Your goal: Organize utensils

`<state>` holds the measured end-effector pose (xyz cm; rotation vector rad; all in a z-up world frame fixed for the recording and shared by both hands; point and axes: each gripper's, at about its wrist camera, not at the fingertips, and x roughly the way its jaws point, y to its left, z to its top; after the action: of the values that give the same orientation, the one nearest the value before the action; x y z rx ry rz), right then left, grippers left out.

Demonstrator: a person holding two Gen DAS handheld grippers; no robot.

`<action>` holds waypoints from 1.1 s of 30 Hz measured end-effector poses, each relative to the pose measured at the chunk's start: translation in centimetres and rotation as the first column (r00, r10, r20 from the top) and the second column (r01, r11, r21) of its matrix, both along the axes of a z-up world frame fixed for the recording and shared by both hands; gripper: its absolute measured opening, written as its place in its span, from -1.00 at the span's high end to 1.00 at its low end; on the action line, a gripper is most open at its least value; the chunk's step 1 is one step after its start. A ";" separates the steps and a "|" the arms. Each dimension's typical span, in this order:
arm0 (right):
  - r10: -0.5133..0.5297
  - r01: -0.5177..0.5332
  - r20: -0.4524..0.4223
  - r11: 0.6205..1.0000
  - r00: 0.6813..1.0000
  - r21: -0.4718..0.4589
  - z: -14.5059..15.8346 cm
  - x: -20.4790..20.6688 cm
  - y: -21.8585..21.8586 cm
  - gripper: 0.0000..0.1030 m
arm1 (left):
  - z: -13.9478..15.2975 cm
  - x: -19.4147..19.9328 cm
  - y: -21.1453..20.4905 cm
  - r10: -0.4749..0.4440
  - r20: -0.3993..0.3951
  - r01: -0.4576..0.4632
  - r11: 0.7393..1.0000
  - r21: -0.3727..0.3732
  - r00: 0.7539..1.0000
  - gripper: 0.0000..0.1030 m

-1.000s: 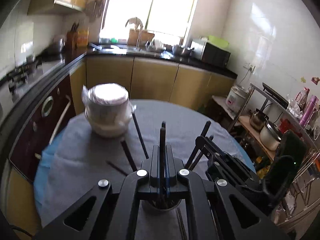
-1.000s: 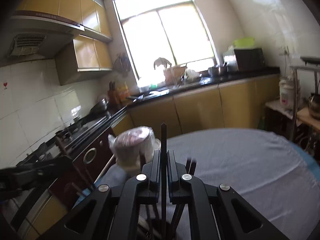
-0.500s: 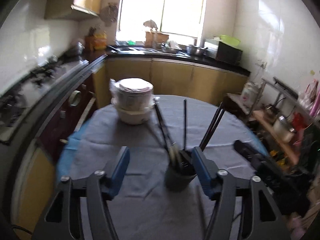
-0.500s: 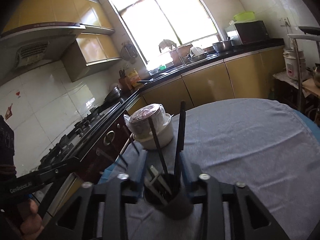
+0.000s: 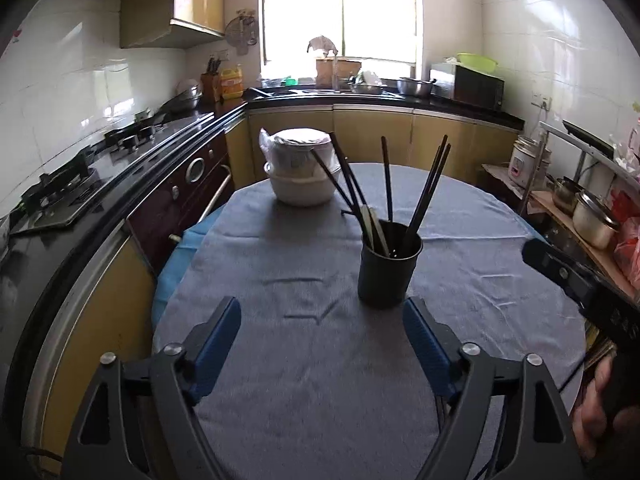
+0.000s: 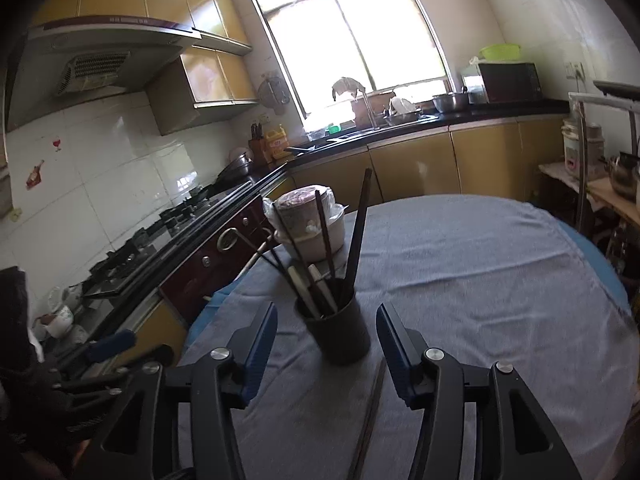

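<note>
Chopsticks stand upright in the dark cup right of centre in my left view, and my left claw, jaws just spreading wide, holds nothing below it. Over to the right view: same cup at lower centre, between my right claw's parted, just-opening blue pads, untouched, while one chopstick lies on the grey cloth beneath.

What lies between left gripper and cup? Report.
Bare cloth only before the cup, left wrist view; the left gripper has just been opening its jaws, nothing between them.
</note>
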<state>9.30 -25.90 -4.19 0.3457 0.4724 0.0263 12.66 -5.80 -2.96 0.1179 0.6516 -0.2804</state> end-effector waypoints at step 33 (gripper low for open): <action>-0.015 0.013 -0.023 0.996 1.000 -0.092 0.5 -4.0 1.7 -0.11 | -0.1 -1.4 -0.3 0.132 0.060 -0.138 0.986 0.098 0.989 -0.63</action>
<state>5.30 -24.25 -3.67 0.2598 0.4933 -0.0133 11.30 -6.13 -3.10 0.1777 0.6181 -0.1130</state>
